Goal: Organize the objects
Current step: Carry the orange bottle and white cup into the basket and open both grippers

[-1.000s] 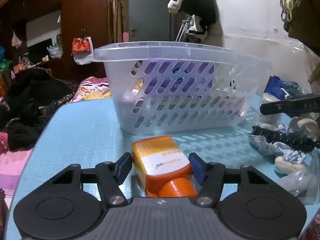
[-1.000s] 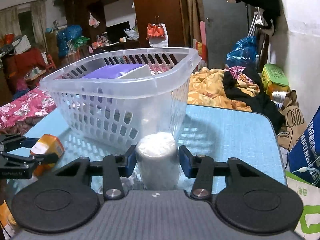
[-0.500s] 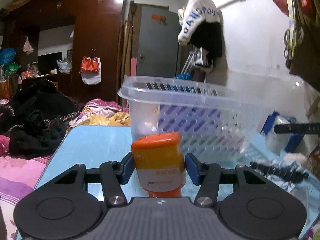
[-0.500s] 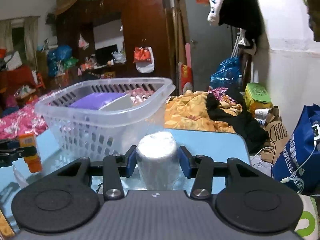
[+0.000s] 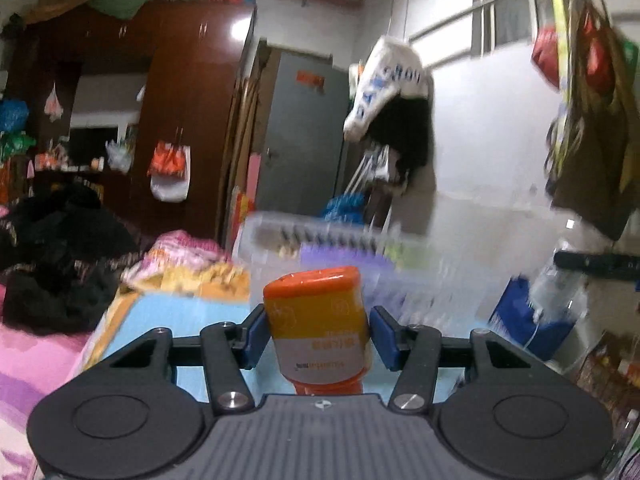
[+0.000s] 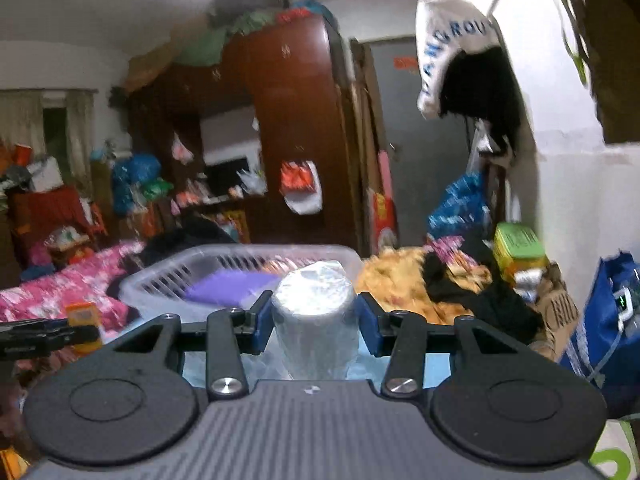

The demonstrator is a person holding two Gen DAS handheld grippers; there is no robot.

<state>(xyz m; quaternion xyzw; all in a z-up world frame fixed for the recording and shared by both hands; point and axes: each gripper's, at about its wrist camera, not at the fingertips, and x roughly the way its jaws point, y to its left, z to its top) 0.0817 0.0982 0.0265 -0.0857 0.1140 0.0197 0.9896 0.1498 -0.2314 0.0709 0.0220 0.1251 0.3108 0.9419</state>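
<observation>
Jaws of the left gripper (image 5: 316, 332) were clamped on the orange bottle (image 5: 318, 320), cap down; those of the right gripper (image 6: 314, 322) gripped the foil-wrapped cylinder (image 6: 316, 320). Both were held above the desk (image 5: 188, 316), likely to clear the basket (image 6: 240, 264) rim ahead.

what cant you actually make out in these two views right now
- Left wrist: orange bottle cap, hidden behind the gripper body; label print too small.
- Left wrist: basket contents smeared by motion blur.
- Right wrist: wrapped white cylinder, underside hidden by the gripper body.
</observation>
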